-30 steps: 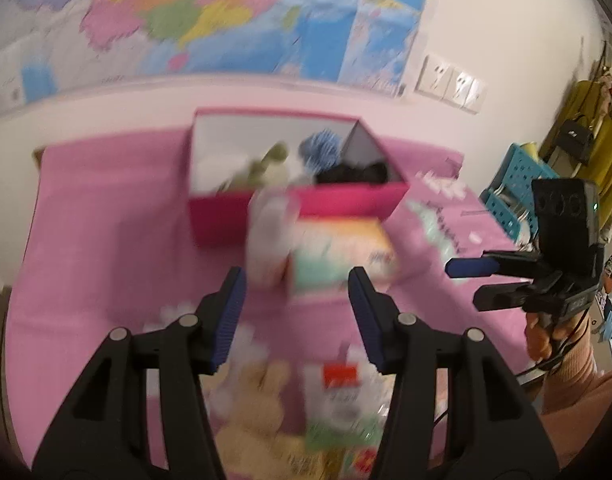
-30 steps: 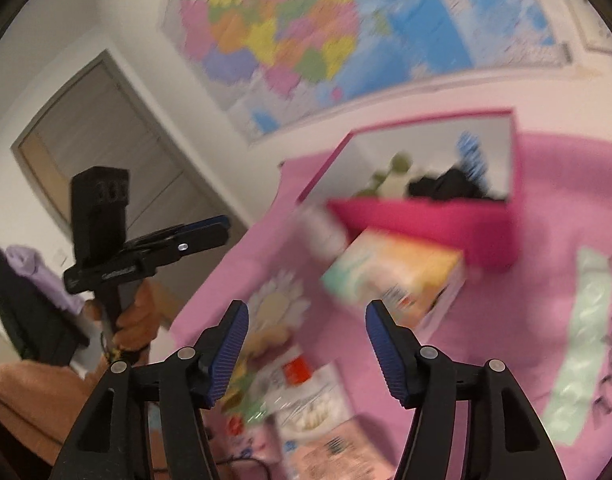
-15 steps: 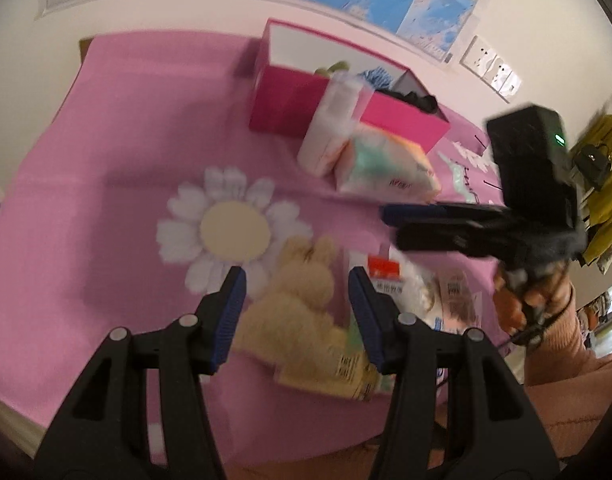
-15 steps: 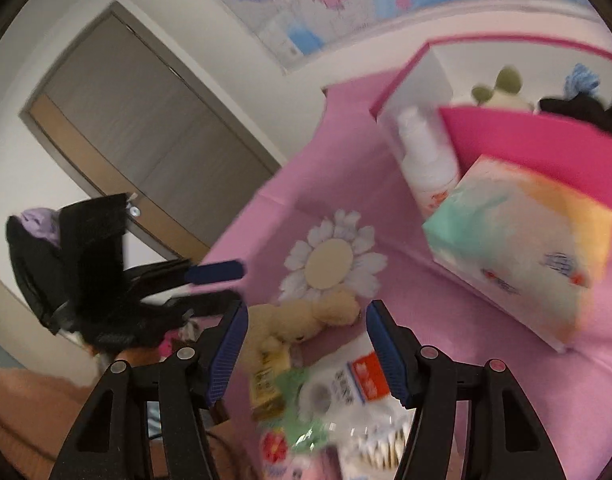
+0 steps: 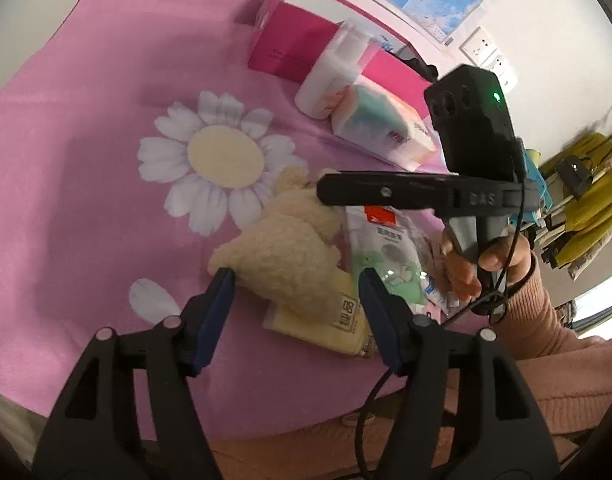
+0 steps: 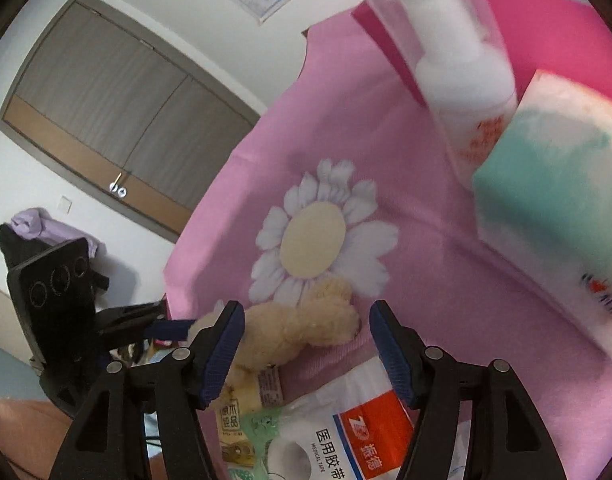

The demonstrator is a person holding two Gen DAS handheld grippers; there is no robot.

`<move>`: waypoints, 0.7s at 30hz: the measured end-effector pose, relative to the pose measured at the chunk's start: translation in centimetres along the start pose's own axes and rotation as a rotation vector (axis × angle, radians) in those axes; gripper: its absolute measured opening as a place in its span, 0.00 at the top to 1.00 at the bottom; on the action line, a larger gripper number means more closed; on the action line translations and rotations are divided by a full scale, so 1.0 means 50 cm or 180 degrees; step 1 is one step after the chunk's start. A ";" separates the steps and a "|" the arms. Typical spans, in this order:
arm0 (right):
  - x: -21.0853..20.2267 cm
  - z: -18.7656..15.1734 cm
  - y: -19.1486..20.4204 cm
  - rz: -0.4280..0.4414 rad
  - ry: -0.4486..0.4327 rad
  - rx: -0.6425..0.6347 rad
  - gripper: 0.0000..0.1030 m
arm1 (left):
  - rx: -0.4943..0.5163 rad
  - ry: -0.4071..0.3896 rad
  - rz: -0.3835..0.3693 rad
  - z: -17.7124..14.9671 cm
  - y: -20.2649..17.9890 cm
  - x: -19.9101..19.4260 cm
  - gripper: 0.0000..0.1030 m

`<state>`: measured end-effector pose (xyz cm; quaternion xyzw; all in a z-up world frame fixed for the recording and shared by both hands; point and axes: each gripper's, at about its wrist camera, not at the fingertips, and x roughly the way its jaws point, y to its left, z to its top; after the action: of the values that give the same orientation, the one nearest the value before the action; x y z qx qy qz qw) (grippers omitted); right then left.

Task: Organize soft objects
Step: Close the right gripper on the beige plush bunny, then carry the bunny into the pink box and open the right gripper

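both grippers, left (image 5: 296, 294) and right (image 6: 304, 330), have dropped wide open and empty over the plush (image 5: 284, 246), so a grab looks imminent.

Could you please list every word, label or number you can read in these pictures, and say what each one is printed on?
"医用胶带" and "MEDICAL TAPE": on the white tape packet.
"振德": on that packet's red panel.
"DAS": moulded on the right tool, seen from the left wrist view; the last letter is uncertain.
Red print on the white bottle: too blurred to read.
Print on the tissue pack and the yellow packet: too small or blurred.
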<state>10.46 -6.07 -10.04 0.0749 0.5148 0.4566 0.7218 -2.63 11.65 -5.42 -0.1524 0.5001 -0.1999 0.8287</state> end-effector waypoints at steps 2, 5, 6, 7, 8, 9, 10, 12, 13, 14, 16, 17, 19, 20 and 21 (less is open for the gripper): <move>0.001 -0.003 -0.003 0.0079 0.0006 -0.0001 0.36 | -0.0019 0.0004 -0.0002 0.003 0.005 0.002 0.38; 0.001 -0.007 0.005 0.0136 -0.0026 -0.0109 0.48 | -0.0046 -0.0013 0.0071 0.008 0.010 0.002 0.49; -0.001 -0.008 0.009 0.0139 -0.0043 -0.0166 0.58 | -0.0059 -0.0009 0.0095 0.010 0.012 0.003 0.52; -0.005 -0.009 0.011 0.0132 -0.0073 -0.0191 0.68 | -0.0072 -0.0010 0.0098 0.012 0.013 0.003 0.54; -0.008 -0.009 0.013 0.0122 -0.0096 -0.0206 0.74 | -0.0072 -0.0012 0.0085 0.014 0.014 0.003 0.55; -0.011 -0.009 0.014 0.0112 -0.0101 -0.0222 0.79 | -0.0063 -0.0016 0.0078 0.015 0.014 0.004 0.56; -0.017 -0.011 0.012 0.0125 -0.0102 -0.0218 0.79 | -0.0032 -0.0020 0.0099 0.017 0.009 0.005 0.57; -0.021 -0.015 0.011 0.0116 -0.0131 -0.0212 0.79 | 0.0004 -0.0026 0.0124 0.022 0.003 0.008 0.60; -0.023 -0.018 0.010 0.0083 -0.0146 -0.0202 0.80 | 0.0008 -0.0024 0.0106 0.025 0.003 0.010 0.63; -0.028 -0.020 0.008 0.0073 -0.0173 -0.0181 0.80 | 0.0007 -0.0027 0.0082 0.029 0.001 0.011 0.63; -0.045 -0.022 0.012 0.0052 -0.0259 -0.0186 0.81 | 0.0033 -0.0061 0.0058 0.038 -0.005 0.011 0.63; -0.054 -0.022 0.013 0.0036 -0.0313 -0.0189 0.81 | 0.0049 -0.0081 0.0050 0.042 -0.008 0.010 0.63; -0.081 -0.021 0.017 0.0070 -0.0430 -0.0181 0.81 | 0.0108 -0.0141 0.0008 0.055 -0.021 0.004 0.63; -0.096 -0.020 0.021 0.0064 -0.0502 -0.0187 0.81 | 0.0133 -0.0166 0.0007 0.059 -0.025 0.002 0.63; -0.106 -0.020 0.023 0.0064 -0.0539 -0.0193 0.81 | 0.0165 -0.0198 0.0000 0.065 -0.032 -0.001 0.63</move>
<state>8.71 -9.66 -6.26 0.0965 0.4371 0.4712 0.7600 -0.04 10.46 -3.17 -0.1369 0.4687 -0.2079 0.8476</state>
